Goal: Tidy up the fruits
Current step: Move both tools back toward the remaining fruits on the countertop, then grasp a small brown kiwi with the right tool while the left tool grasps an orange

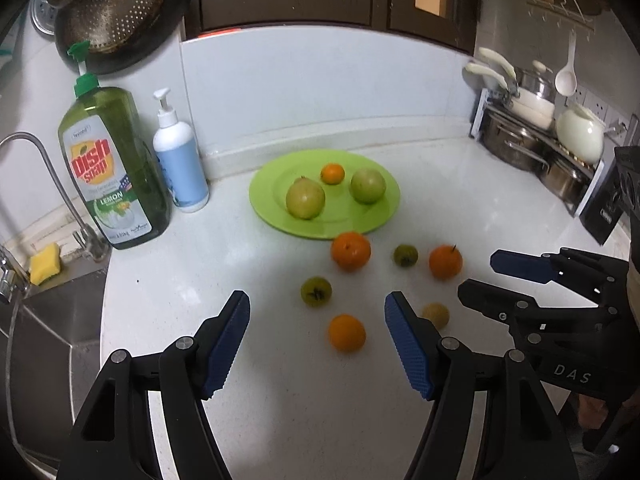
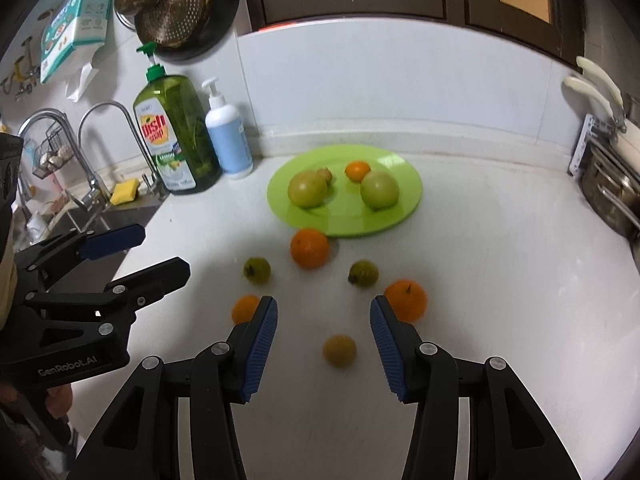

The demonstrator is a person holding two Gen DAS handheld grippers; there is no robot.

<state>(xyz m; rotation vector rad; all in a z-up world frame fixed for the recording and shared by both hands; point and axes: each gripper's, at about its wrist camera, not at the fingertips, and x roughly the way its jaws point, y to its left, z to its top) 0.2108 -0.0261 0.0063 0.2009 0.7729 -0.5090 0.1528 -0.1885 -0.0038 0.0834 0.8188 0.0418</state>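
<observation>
A green plate (image 1: 384, 208) (image 2: 404, 168) at the back of the white counter holds two large green fruits (image 1: 305, 200) (image 1: 368, 186) and a small orange (image 1: 332, 173). Loose fruits lie in front: a big orange (image 1: 350, 251) (image 2: 309, 248), another orange (image 1: 445, 261) (image 2: 406, 300), a small orange (image 1: 347, 332) (image 2: 245, 308), two small green fruits (image 1: 316, 291) (image 1: 405, 255) and a yellowish fruit (image 1: 436, 315) (image 2: 339, 350). My left gripper (image 1: 317, 312) is open above the small orange. My right gripper (image 2: 323, 316) is open above the yellowish fruit.
A green dish soap bottle (image 1: 112, 168) (image 2: 176, 136) and a white pump bottle (image 1: 180, 160) (image 2: 228, 136) stand at the back left. The sink (image 1: 48, 320) with a tap and a yellow sponge (image 1: 45, 263) lies left. A pot rack (image 1: 532, 140) stands at the right.
</observation>
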